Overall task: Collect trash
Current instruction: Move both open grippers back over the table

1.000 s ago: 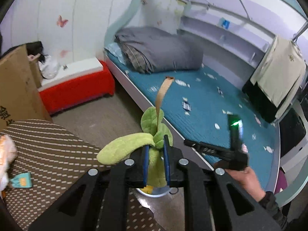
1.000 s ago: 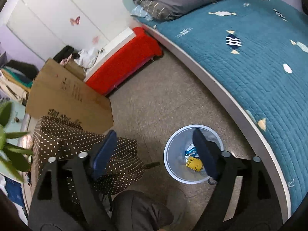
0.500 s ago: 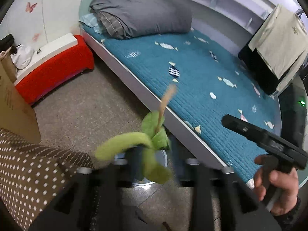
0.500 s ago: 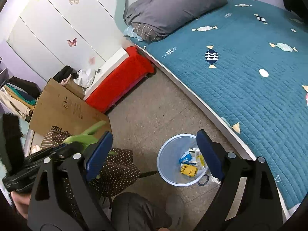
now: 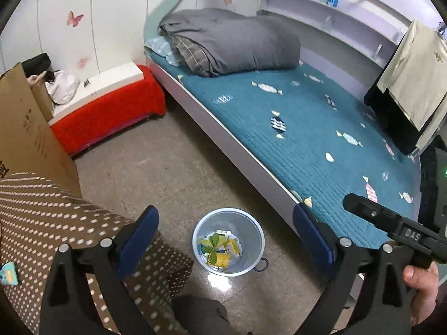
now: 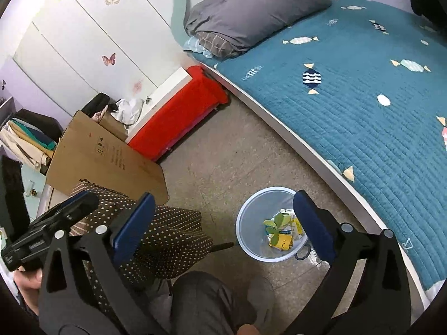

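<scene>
A pale blue trash bin (image 5: 252, 254) stands on the floor by the bed, with yellow and blue wrappers inside. On top of them lies a green leafy sprig (image 5: 213, 244). My left gripper (image 5: 223, 212) hovers above the bin, its jaws opening wide with nothing between them. In the right wrist view the same bin (image 6: 245, 240) and sprig (image 6: 275, 224) show low between the fingers. My right gripper (image 6: 223, 196) is also opening, with nothing in it, and hangs high over the floor. A hand (image 5: 421, 282) holds its black body at the right edge.
A table with a brown dotted cloth (image 5: 56, 223) is at the left, with a small teal pack (image 5: 9, 273) on it. A cardboard box (image 5: 25, 139) and a red bench (image 5: 106, 114) stand behind. The teal bed (image 5: 307, 139) runs along the right. The person's leg (image 5: 201, 315) is below.
My left gripper let go of the green sprig, which fell into the bin, and its jaws spread wide as it swung over the bin. My right gripper rose and widened a little.
</scene>
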The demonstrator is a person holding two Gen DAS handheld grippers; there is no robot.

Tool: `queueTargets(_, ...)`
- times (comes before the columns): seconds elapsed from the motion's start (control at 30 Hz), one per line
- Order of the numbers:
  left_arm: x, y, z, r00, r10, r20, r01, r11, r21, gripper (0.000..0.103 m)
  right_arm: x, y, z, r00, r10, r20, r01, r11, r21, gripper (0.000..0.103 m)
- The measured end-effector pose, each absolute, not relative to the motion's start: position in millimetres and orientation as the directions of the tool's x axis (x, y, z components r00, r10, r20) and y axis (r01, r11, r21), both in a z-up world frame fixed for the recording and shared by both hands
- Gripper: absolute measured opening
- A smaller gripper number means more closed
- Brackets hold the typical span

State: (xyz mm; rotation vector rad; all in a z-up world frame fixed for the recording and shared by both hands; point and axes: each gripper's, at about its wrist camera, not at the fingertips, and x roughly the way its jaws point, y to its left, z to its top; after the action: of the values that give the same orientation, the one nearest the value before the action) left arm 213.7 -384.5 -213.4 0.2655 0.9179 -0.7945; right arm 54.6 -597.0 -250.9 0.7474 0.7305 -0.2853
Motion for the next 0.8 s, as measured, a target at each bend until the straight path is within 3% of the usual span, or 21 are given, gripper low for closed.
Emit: queueTargets(0.8,160,-262,-118,0.569,-0.548,-0.613,0.645,0.760,-0.081,0.096,73,-497,-152,0.781,-0.008,-0.625,0.305,0.877,0.370,0.097)
